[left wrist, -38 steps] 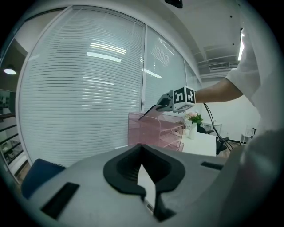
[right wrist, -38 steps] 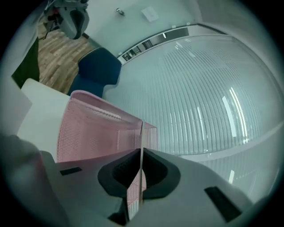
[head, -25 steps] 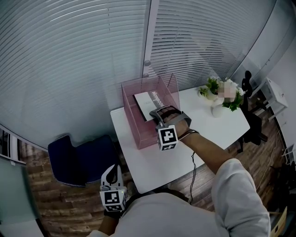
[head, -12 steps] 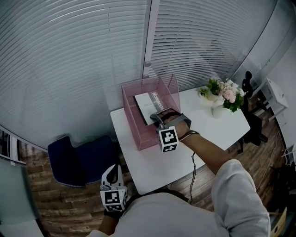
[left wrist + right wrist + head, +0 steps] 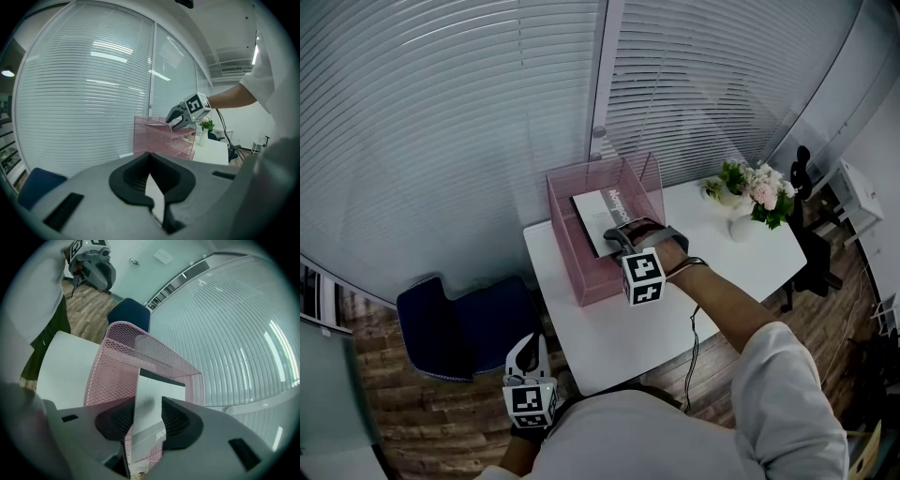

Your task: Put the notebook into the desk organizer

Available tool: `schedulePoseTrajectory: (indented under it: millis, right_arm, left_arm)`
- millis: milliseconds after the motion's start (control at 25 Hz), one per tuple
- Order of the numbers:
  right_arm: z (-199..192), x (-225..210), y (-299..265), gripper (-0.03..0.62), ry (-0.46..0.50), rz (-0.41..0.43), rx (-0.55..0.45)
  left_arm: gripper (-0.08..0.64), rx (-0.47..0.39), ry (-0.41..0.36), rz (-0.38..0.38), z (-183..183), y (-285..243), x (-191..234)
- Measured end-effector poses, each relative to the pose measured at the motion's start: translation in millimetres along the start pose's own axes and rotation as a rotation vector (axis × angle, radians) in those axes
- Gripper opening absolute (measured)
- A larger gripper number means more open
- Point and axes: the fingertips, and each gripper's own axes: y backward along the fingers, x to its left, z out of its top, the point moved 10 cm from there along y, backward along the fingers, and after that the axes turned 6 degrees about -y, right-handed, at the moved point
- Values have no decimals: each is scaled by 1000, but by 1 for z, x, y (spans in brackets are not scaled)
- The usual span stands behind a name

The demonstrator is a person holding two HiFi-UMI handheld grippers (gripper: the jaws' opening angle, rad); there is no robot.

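Organizer [image 5: 579,253]: pink mesh, on worktop [image 5: 609,330]; holds notebook [image 5: 600,212].
Right tool [image 5: 630,229]: jaws opening, notebook between them.
Left tool [image 5: 528,349]: jaws together, empty.

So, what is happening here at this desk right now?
A person is putting a notebook into the pink mesh desk organizer on the white table. The right hand-held gripper is at the organizer's top level. Its jaws are opening, with the notebook between them, and the notebook appears to rest inside already. The left hand-held gripper hangs low beside the person, shut and empty.
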Motion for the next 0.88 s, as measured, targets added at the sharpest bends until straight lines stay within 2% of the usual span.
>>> schedulePoseTrajectory:
  millis: [360,720,880]
  right_arm:
    - [-4,-12,11,245,-35,202,27]
    - [-3,-11,25,244,-83,218,5]
    - [-6,-14,34,242,-149,199,-21]
  left_arm:
    - [8,-1,1,-6,4,0,-2]
    - [8,-11,-5,-19,3,-3,-3]
    - [8,-18,-11,-29,5,-6,-4]
